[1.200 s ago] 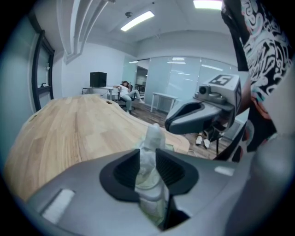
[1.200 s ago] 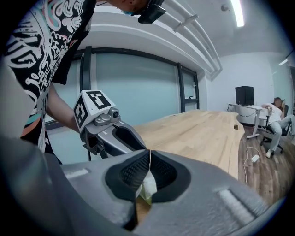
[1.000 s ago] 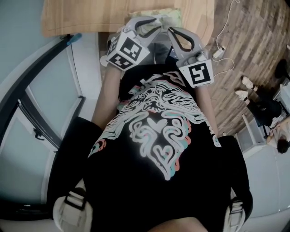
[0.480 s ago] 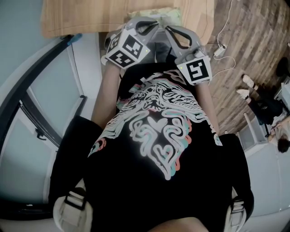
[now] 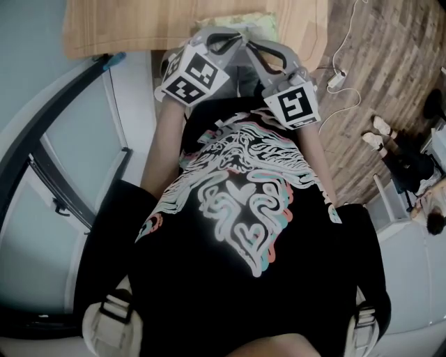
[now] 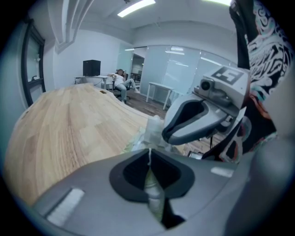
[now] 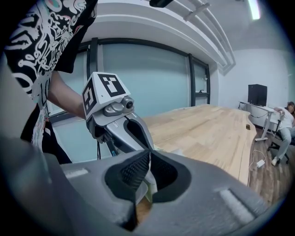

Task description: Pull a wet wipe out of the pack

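Note:
The pale green wet wipe pack lies at the near edge of the wooden table. Both grippers meet over it, right in front of my chest. My left gripper is shut, and in the left gripper view a thin pale green strip of the pack's edge runs between its jaws. My right gripper comes in from the right and is shut on a white wipe that stands up from the pack. The two grippers' tips almost touch.
The table stretches away to the left and far side. A dark-framed glass wall is on my left. On my right, cables and a white plug lie on the plank floor. Desks and a seated person are far off.
The left gripper's jaws have closed from a wider stance. The right gripper has moved left and slightly up towards the left one, and its marker cube has turned a little.

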Available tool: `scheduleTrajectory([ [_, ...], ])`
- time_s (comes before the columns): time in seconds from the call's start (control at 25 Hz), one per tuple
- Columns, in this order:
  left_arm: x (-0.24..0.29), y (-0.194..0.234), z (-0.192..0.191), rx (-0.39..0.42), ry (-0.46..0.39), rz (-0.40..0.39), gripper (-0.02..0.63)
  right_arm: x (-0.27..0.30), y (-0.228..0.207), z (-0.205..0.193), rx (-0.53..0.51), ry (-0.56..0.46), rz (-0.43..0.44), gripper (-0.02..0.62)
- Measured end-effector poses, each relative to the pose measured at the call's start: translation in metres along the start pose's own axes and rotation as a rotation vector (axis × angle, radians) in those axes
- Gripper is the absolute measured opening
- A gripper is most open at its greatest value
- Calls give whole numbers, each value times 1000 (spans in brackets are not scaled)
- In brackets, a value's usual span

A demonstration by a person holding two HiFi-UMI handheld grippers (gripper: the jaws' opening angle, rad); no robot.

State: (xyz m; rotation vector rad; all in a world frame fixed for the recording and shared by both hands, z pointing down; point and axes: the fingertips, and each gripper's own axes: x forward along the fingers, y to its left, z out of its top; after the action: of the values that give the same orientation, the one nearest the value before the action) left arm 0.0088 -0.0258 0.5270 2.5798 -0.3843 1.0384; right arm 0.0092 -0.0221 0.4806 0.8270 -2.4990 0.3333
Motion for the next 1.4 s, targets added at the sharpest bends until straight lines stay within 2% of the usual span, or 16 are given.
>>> scheduleTrajectory([
  [0.24, -4, 4, -2, -25, -7, 6, -2, 10, 2, -4, -25, 38, 18, 48],
  [0.56, -7, 3, 0, -38, -10, 1, -2, 15, -2, -2, -42, 60, 6, 54],
  [0.84, -14, 8, 11, -24, -35, -6, -3, 25, 0, -7, -83, 134, 24, 89],
  [1.24, -18, 7, 15, -12, -36, -35, -3, 32, -1, -11, -106, 202, 16, 87],
  [1.4, -17, 7, 17, -7, -37, -42, -3, 35, -1, -13, -91, 188, 21, 86],
])
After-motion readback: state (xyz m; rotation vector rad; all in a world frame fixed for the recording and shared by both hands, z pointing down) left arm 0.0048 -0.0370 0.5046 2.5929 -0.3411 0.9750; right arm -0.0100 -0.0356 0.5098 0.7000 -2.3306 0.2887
